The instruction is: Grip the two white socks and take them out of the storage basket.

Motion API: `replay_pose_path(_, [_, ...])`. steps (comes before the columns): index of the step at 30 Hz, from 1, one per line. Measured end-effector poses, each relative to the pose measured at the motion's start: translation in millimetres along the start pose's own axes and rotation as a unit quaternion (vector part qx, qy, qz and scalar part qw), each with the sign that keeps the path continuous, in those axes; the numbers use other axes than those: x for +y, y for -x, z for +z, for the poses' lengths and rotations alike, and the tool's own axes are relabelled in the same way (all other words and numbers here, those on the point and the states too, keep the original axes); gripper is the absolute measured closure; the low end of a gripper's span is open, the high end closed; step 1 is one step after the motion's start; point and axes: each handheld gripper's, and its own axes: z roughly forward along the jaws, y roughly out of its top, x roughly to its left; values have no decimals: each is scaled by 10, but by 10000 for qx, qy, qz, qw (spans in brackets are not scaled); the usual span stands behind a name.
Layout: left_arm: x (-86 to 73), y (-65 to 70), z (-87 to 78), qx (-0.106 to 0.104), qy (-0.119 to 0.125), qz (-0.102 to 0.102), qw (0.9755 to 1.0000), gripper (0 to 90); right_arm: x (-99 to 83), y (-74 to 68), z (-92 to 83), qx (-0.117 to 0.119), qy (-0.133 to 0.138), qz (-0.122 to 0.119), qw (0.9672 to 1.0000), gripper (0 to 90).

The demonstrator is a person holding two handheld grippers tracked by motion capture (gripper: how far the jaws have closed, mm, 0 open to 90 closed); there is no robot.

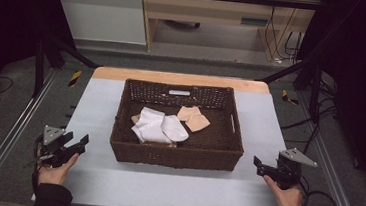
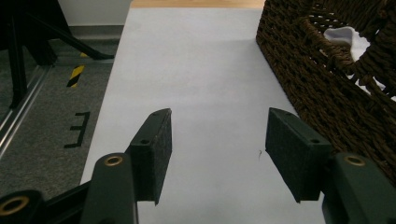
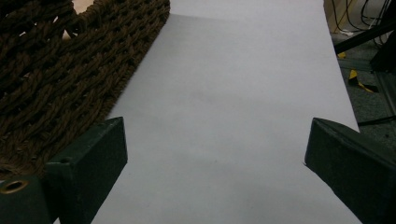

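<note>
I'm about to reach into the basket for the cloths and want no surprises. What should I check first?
1. Left hand-held gripper open, holding nothing: ok.
2. Right hand-held gripper open, holding nothing: ok.
3. Dark brown woven wicker basket upright on the pale grey table mat: ok.
4. White folded cloth and peach folded cloth inside basket, reachable from above: ok.
5. More cloths hidden underneath: cannot tell.

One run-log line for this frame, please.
left gripper: open, empty, left of basket | right gripper: open, empty, right of basket | basket: white socks, tan socks inside
</note>
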Motion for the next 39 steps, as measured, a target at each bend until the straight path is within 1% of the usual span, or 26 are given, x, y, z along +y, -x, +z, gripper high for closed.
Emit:
replay_pose_path(2, [40,14,-31,-58,45,-21,10000,408,2,3,-11,-17,15,-15,10000,61])
replay_pose_path(5, [111,56,-78,-186,194,-50,9996,406,6,6,-22,-21,29,-11,10000,62])
replay_pose_path(7, [160,83,-102,-293,250,-71,9992,401,6,5,-20,-43,28,-53,10000,62])
replay_pose_path(8, [160,83,-102,-293,250,-71,9992,398,6,5,-20,-43,28,-53,10000,62])
replay_pose_path(10, [225,114,-133,-431,305,-134,9985,393,4,-3,-11,-66,-17,-96,9999,62])
replay_pose_path(14, [286,139,-168,-499,355,-164,9980,399,5,-7,-11,-80,-34,-103,9999,62])
replay_pose_path(15, [328,155,-192,-535,405,-168,9976,398,4,-3,-9,-102,-31,-129,9999,62])
replay_pose_path(16, [328,155,-192,-535,405,-168,9976,398,4,-3,-9,-108,-27,-133,9998,62])
replay_pose_path(17, [375,167,-219,-575,467,-174,9971,397,3,-3,-7,-118,-34,-144,9998,61])
replay_pose_path(21, [450,190,-285,-743,619,-159,9952,393,0,-8,1,-106,-65,-182,9998,62])
replay_pose_path(27, [562,251,-354,-809,736,-81,9940,391,1,-8,-5,-117,-62,-154,9998,60])
replay_pose_path(32, [649,320,-406,-852,850,-37,9927,388,-4,-16,10,-132,-75,-186,9997,58])
replay_pose_path(35, [698,361,-410,-866,857,64,9925,384,-2,-16,13,-104,-82,-182,9997,59])
replay_pose_path(39, [778,406,-400,-880,899,126,9920,383,0,-12,15,-118,-86,-176,9997,58])
